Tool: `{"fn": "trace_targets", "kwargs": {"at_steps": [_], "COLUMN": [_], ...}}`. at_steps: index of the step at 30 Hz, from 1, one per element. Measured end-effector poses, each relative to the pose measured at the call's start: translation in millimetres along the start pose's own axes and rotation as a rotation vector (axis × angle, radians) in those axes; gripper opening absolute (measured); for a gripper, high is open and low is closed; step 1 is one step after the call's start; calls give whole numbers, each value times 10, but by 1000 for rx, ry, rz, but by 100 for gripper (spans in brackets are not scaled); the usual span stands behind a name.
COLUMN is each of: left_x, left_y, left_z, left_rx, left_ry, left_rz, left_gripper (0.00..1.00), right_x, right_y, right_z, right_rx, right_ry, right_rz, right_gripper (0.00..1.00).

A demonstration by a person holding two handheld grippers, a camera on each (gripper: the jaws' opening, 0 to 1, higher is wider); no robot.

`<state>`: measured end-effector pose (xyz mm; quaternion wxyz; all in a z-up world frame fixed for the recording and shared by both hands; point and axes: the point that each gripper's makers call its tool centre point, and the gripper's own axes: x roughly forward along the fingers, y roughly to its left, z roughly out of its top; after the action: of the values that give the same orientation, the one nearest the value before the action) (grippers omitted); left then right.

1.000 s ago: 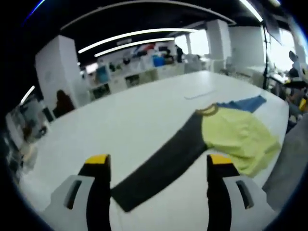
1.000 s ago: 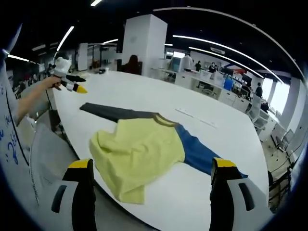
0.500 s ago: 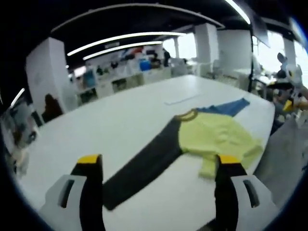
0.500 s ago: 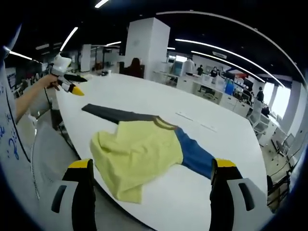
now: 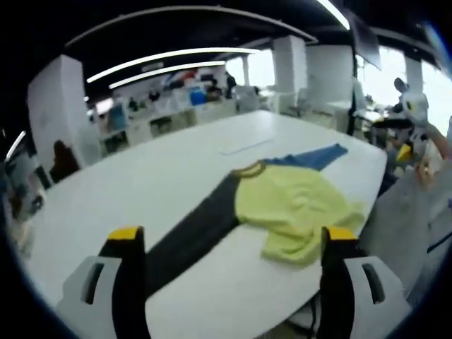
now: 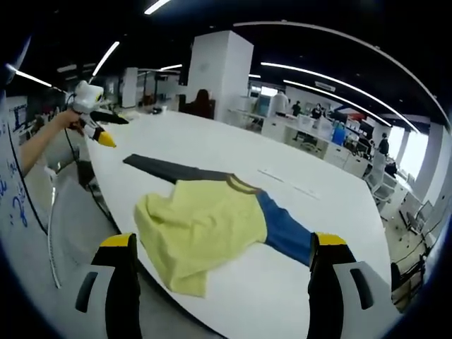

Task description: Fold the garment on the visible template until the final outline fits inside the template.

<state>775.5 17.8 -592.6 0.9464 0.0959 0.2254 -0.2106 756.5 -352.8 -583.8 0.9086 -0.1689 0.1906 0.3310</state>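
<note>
Garment (image 6: 212, 222) lay spread across the near part of a long white table (image 6: 212, 152), its yellow body rumpled toward the table's edge, one dark sleeve (image 6: 166, 168) reaching out one way and a blue sleeve (image 6: 286, 233) the other. In the left gripper view the same garment (image 5: 282, 208) sat between the two jaws, with the dark sleeve (image 5: 187, 236) running down toward the near jaw. The left hand-held gripper (image 5: 233, 272) was held above the table with its jaws spread wide and nothing between them; the right hand-held gripper (image 6: 220, 272) was likewise parted and empty. The left hand-held gripper also showed in the right gripper view (image 6: 95, 131), held by a hand (image 6: 60, 121) off the far end of the dark sleeve. A thin pale strip (image 6: 286, 176) lay on the table beyond the collar. Much bare tabletop stretched behind the garment. Desks, a white pillar (image 6: 219, 74) and seated people stood well back in the room.
</note>
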Motion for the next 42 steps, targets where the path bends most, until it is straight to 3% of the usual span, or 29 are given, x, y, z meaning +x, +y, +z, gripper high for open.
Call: {"fn": "trace_targets", "kwargs": {"at_steps": [28,42], "left_x": [-228,-291], "left_y": [-811,-942], "left_z": [67,81], "left_rx": [24,15], "left_ry": [-22,-32], "left_rz": [-95,-86], "left_gripper": [99,99], "right_x": [-229,-219], "right_y": [-4,27], "right_z": [-74,-147], "right_rx": [-25,-12], "right_ry": [1,8], "right_rz": [6,12], "right_gripper": [100,100]}}
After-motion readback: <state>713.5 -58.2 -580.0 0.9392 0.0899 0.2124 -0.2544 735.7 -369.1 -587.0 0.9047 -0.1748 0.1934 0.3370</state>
